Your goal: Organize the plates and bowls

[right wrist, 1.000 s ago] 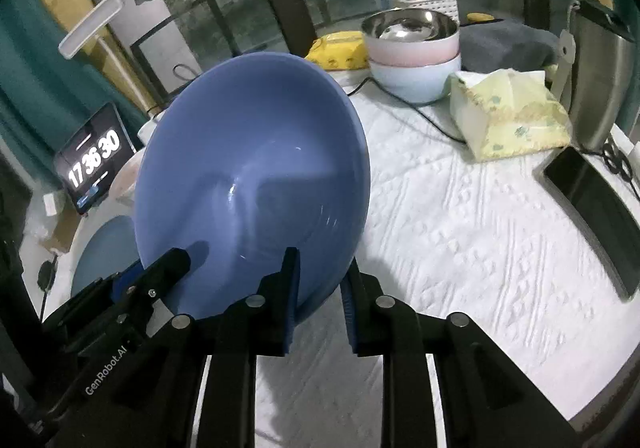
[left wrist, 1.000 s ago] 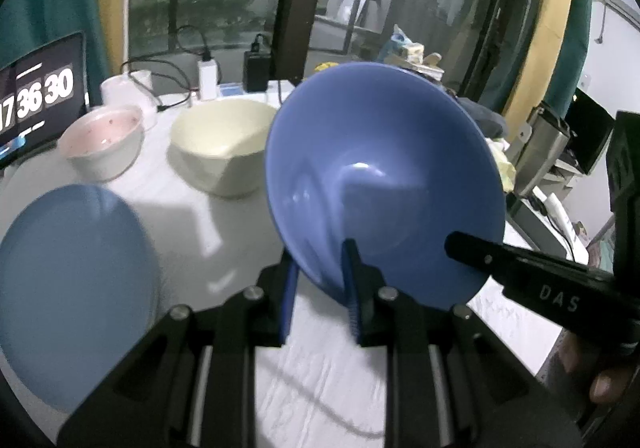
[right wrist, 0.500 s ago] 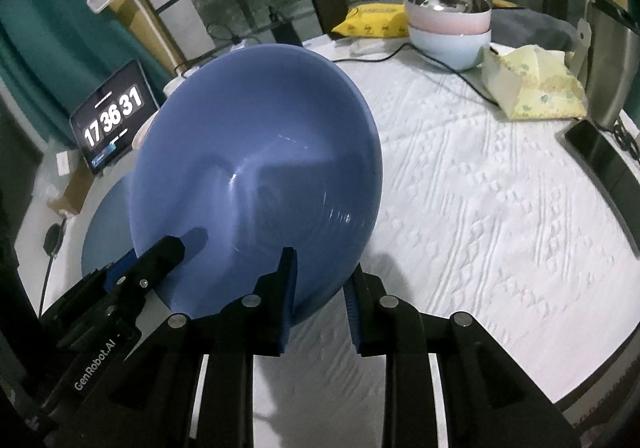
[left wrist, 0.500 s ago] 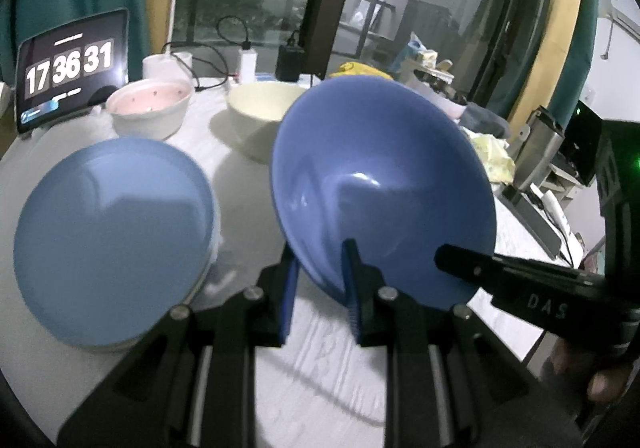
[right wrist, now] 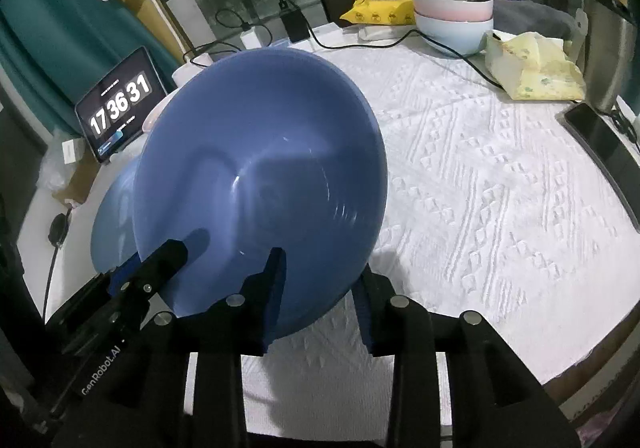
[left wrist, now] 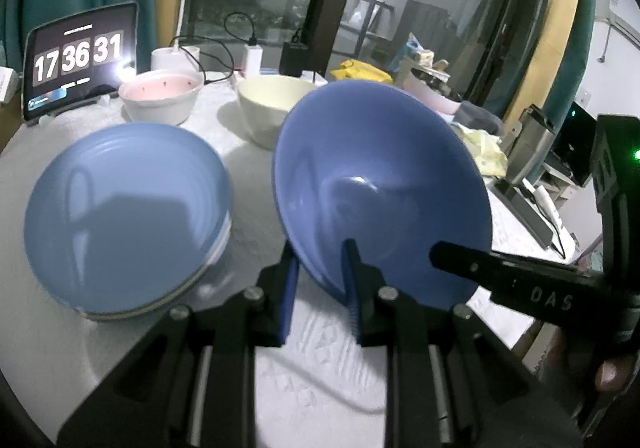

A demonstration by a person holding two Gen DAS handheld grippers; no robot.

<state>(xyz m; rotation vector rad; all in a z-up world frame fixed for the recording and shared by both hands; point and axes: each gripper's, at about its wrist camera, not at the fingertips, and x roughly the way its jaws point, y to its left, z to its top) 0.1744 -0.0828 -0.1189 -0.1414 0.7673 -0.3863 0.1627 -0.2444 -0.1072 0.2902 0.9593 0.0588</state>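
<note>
Beside stacked plates (left wrist: pixel 128 211), tilted blue bowl (left wrist: pixel 380 183)

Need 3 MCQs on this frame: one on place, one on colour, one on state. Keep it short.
1. Where does the blue plate lie relative to the tilted blue bowl in the left wrist view?
A. To its left on the tablecloth
B. Inside it
C. On the stacked bowls

2. What colour is the inside of the bowl nearest the clock tablet?
A. Green
B. Pink
C. Black

3. How is the blue bowl held by the left hand-held gripper?
A. Lying flat, untouched
B. Upside down on the plate
C. Rim clamped between the fingers, bowl tilted up

Answers:
1. A, the plate sits flat left of the bowl.
2. B, its inside is pink with white outer walls.
3. C, the rim passes between both blue pads; the right hand-held gripper straddles the rim too, its jaws opening.
</note>
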